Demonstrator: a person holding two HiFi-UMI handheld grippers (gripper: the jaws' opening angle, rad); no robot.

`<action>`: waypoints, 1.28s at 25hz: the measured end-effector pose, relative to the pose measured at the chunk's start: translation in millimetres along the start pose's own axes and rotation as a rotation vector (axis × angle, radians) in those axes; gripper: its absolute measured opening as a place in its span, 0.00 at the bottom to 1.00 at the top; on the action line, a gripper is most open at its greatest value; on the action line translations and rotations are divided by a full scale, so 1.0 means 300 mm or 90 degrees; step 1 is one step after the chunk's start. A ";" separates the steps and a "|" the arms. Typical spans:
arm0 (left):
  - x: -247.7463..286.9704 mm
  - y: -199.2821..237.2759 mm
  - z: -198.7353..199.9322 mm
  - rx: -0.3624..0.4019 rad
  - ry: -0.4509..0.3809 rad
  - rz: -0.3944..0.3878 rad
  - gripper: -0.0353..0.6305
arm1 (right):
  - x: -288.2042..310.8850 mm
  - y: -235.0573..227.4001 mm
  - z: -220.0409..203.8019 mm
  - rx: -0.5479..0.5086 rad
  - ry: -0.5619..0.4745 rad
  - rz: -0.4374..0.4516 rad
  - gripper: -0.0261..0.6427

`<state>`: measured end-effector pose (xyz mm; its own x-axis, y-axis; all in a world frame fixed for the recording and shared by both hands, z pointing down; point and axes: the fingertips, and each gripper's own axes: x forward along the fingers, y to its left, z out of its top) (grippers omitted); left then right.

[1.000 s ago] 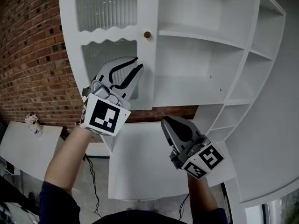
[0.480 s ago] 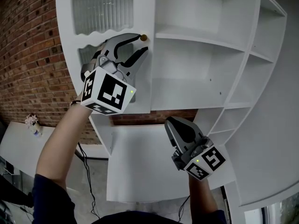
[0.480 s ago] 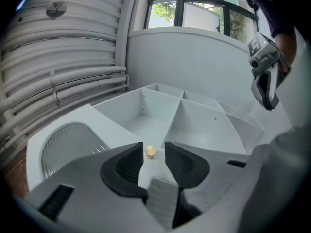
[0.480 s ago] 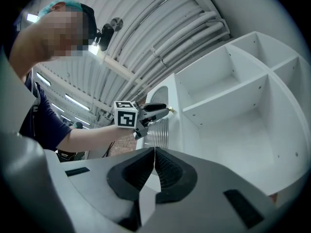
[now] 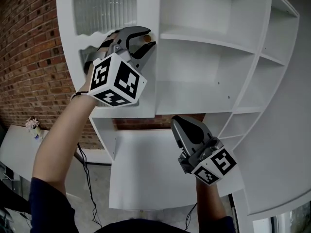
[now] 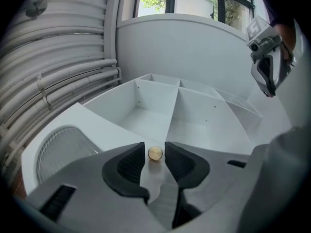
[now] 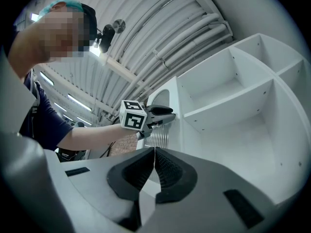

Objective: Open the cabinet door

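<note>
The white cabinet door (image 5: 148,76) has ribbed glass panes (image 5: 104,6) and a small brass knob (image 5: 146,37) near its right edge. My left gripper (image 5: 150,38) is raised to the knob, its jaws opening. The knob (image 6: 155,153) sits between the two dark pads (image 6: 131,163) with a thin gap on each side, so nothing is gripped. In the right gripper view the left gripper (image 7: 170,116) shows against the door. My right gripper (image 5: 179,125) hangs lower, in front of the cabinet's bottom edge. Its jaws (image 7: 155,152) are shut on nothing.
Open white shelves (image 5: 209,42) fill the cabinet right of the door. A brick wall (image 5: 34,57) stands at the left, with a white table (image 5: 19,154) below it. A white counter (image 5: 146,174) lies under the cabinet.
My left gripper rose from the door's lower pane to the knob, rolled, and its jaws spread around the knob. The right gripper stayed almost still.
</note>
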<state>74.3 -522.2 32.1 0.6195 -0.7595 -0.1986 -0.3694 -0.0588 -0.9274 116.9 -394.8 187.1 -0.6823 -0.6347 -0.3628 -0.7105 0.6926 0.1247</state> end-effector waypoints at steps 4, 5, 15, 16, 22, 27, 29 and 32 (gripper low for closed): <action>0.014 -0.006 -0.006 0.015 0.018 -0.005 0.21 | -0.010 -0.011 -0.001 0.003 -0.001 -0.002 0.08; 0.015 -0.005 -0.008 0.017 0.021 -0.002 0.20 | -0.013 -0.014 -0.001 0.003 -0.002 -0.003 0.08; 0.003 0.000 -0.005 0.004 0.033 0.004 0.18 | -0.030 -0.003 0.001 0.011 -0.003 -0.002 0.08; -0.002 0.000 -0.002 0.002 0.031 0.005 0.18 | -0.032 0.001 0.003 0.012 -0.003 -0.003 0.08; -0.040 0.004 0.017 -0.003 0.017 0.002 0.18 | -0.035 0.028 0.008 0.015 -0.003 0.000 0.08; -0.085 0.008 0.042 -0.003 0.006 -0.001 0.17 | -0.042 0.059 0.021 0.015 -0.002 0.002 0.08; -0.107 0.010 0.054 -0.001 0.001 -0.004 0.17 | -0.044 0.075 0.028 0.015 -0.001 0.002 0.08; -0.142 0.012 0.073 0.003 -0.006 -0.010 0.17 | -0.048 0.103 0.041 0.013 -0.002 0.004 0.08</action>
<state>61.7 -476.0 30.3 0.6319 -0.7523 -0.1864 -0.3558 -0.0678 -0.9321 106.9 -359.9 185.0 -0.6865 -0.6291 -0.3646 -0.7024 0.7035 0.1085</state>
